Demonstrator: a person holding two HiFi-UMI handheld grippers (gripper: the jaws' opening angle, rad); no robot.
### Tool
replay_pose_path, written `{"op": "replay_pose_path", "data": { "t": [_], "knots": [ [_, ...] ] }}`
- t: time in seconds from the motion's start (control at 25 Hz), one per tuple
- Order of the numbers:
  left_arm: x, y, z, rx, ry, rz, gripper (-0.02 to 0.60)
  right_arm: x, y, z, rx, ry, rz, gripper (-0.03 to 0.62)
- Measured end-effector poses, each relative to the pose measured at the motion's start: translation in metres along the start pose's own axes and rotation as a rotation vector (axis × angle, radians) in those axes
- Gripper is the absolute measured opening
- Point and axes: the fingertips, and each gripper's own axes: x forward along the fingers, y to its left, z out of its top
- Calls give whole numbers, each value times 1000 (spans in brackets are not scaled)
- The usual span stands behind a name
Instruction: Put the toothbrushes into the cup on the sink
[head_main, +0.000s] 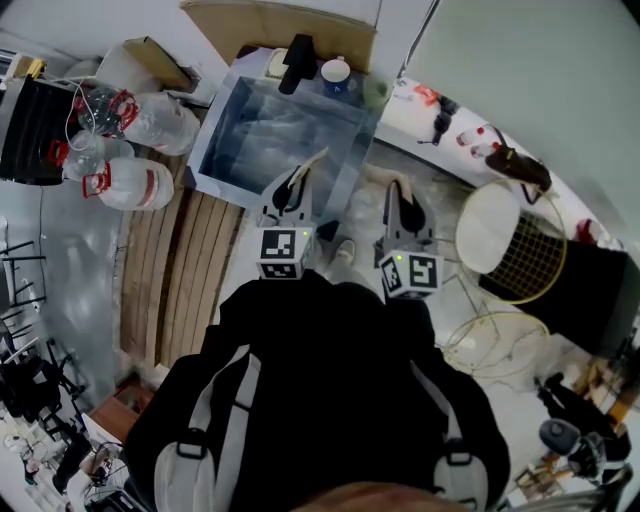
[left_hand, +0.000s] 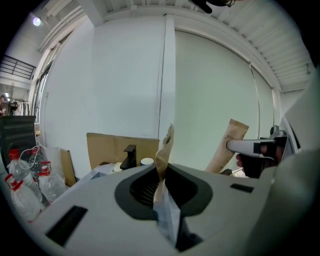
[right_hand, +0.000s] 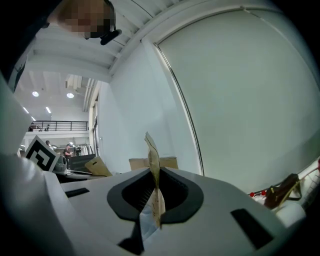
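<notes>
In the head view my left gripper and right gripper are held side by side in front of the sink. Each is shut on a toothbrush in a brown paper wrapper. The left gripper view shows its wrapped toothbrush standing up between the jaws of the left gripper, with the other wrapped toothbrush to the right. In the right gripper view, a wrapped toothbrush is clamped in the right gripper. A blue-and-white cup stands on the sink's far rim beside a black faucet; the left gripper view also shows this cup.
Large water bottles with red caps lie left of the sink. Wooden slats cover the floor on the left. A yellow wire basket stands on the right. Cardboard leans behind the sink.
</notes>
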Motion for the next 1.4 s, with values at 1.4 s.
{"op": "replay_pose_path", "data": {
  "t": [1.4],
  "knots": [
    [211,65,80,65,30,-114,40,80,4,-20,9,49,-126,28]
  ]
}}
